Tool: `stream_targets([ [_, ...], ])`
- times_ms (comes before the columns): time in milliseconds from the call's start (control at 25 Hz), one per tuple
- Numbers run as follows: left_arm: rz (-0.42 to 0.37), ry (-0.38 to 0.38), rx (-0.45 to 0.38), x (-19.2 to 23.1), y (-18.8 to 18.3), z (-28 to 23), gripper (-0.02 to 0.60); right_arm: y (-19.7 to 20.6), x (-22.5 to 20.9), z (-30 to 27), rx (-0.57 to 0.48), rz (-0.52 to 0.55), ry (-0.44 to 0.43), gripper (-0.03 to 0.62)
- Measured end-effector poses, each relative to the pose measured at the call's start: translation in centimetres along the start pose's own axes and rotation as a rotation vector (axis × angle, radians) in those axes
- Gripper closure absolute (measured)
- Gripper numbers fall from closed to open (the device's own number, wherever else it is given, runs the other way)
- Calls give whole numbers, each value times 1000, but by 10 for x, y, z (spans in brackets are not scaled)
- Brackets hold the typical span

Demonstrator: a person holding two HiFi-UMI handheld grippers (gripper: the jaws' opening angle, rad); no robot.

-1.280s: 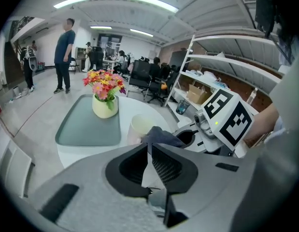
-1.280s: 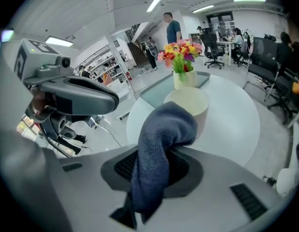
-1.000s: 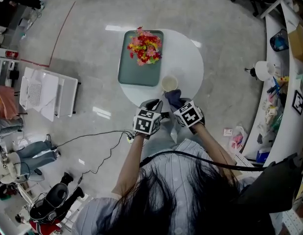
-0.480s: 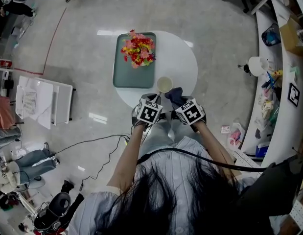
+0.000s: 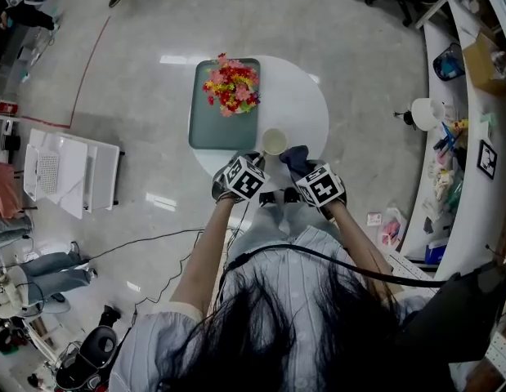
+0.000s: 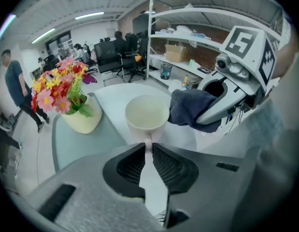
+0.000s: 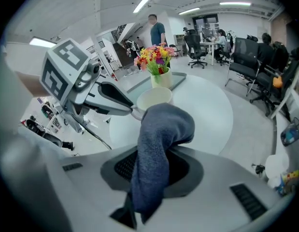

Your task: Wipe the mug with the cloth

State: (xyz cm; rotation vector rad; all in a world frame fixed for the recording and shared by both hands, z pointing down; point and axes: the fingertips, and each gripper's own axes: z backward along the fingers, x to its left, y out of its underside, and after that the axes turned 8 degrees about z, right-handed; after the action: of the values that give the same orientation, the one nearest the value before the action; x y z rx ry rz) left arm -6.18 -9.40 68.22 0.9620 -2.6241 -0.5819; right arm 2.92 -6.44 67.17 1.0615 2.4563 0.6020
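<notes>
A cream mug (image 5: 275, 141) is at the near side of the round white table (image 5: 300, 104); I cannot tell whether it rests on the tabletop. My left gripper (image 5: 261, 160) is shut on the mug's handle, which shows pinched between the jaws in the left gripper view, with the mug (image 6: 147, 114) just beyond my left gripper (image 6: 148, 146). My right gripper (image 5: 298, 168) is shut on a dark blue cloth (image 5: 294, 158). The cloth (image 7: 159, 139) bulges out of the jaws and hangs beside the mug (image 7: 154, 99) on its right, close to the rim.
A green tray (image 5: 205, 125) holds a vase of red, pink and yellow flowers (image 5: 230, 82) on the table's left half, just beyond the mug. A white cart (image 5: 69, 166) and a floor cable (image 5: 154, 235) lie left. Shelving (image 5: 473, 137) lines the right.
My left gripper has come forward, closer to the mug. The right gripper with the cloth has stayed beside the mug. The head view has shifted slightly.
</notes>
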Motion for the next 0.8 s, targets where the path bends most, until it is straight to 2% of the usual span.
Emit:
stream_targets([
  [280, -363, -65, 75, 22, -3, -5, 545, -2, -4, 0, 10, 6, 15, 493],
  [400, -472, -97, 89, 24, -5, -5, 542, -2, -5, 2, 12, 0, 22, 493],
  [480, -493, -109, 74, 20, -9, 3, 541, -1, -6, 4, 9, -7, 26, 493],
  [560, -468, -112, 43, 14, -14, 16, 532, -1, -5, 4, 3, -17, 26, 493],
  [680, -414, -94, -4, -2, -22, 29, 452, 0, -4, 3, -12, -45, 18, 493],
  [800, -427, -76, -13, -19, -33, 23, 446, 3, -6, 2, -22, -62, 17, 493],
])
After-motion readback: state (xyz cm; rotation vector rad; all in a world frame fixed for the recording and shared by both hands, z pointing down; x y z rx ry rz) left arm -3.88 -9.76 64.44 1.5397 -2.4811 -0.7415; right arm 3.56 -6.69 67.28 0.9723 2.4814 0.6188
